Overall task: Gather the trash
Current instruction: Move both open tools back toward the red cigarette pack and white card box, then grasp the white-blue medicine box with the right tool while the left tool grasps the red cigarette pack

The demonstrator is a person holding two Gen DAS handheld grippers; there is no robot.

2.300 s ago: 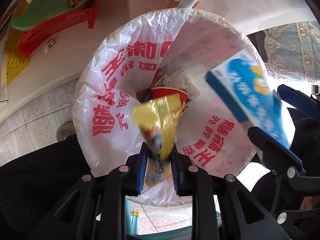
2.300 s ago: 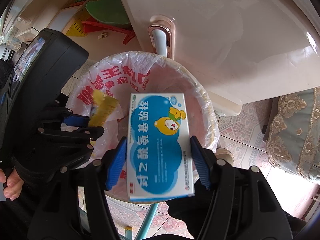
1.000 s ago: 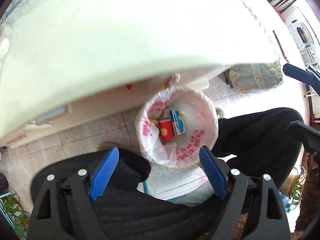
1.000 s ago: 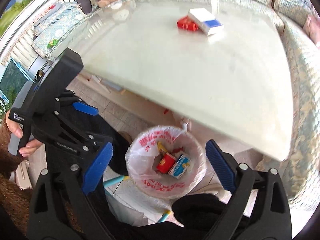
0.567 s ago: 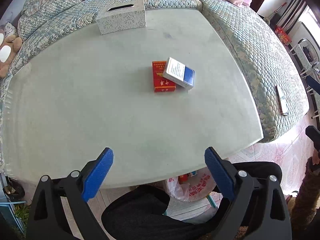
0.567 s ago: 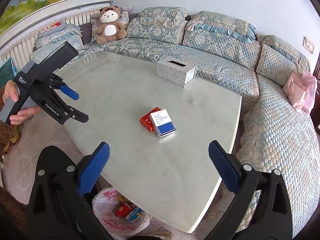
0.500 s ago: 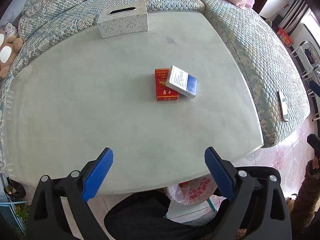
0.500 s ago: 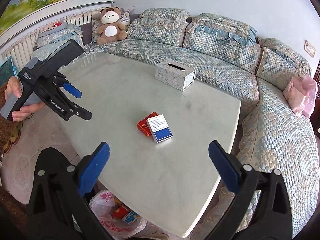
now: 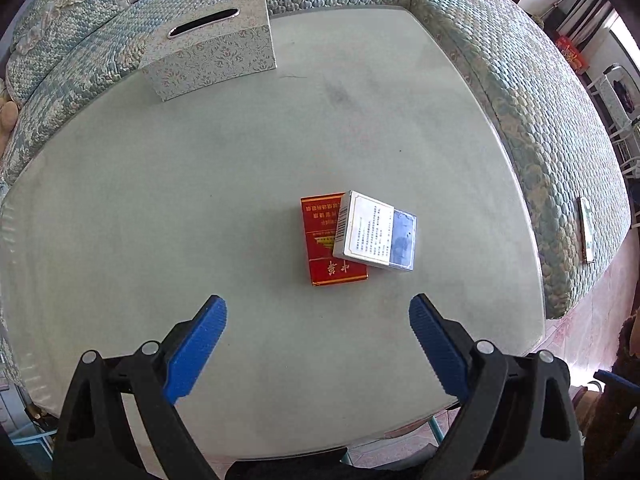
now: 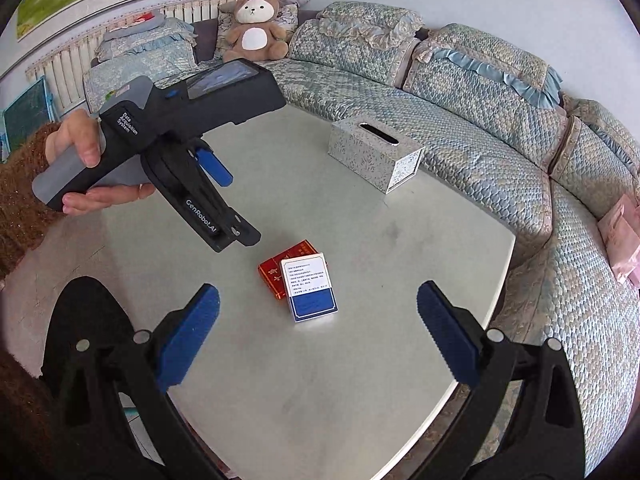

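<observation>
The blue-padded fingers (image 9: 202, 340) of both the left gripper (image 9: 318, 312) and the right gripper (image 10: 318, 308) gape wide and empty above the pale glossy table (image 9: 160, 200). Just ahead, mid-table, a white-and-blue cardboard packet (image 9: 376, 232) lies tilted on a flat red cardboard packet (image 9: 326, 248); both look light, stiff and crushable, best pinched across the long edges. Beyond stand a patterned silver tissue box (image 9: 208, 46) and a curved quilted blue sofa (image 10: 480, 92).

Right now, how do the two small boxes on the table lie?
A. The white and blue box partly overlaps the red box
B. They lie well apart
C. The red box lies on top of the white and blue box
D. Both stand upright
A: the white and blue box lies partly over the red box, hiding one of its sides.
</observation>
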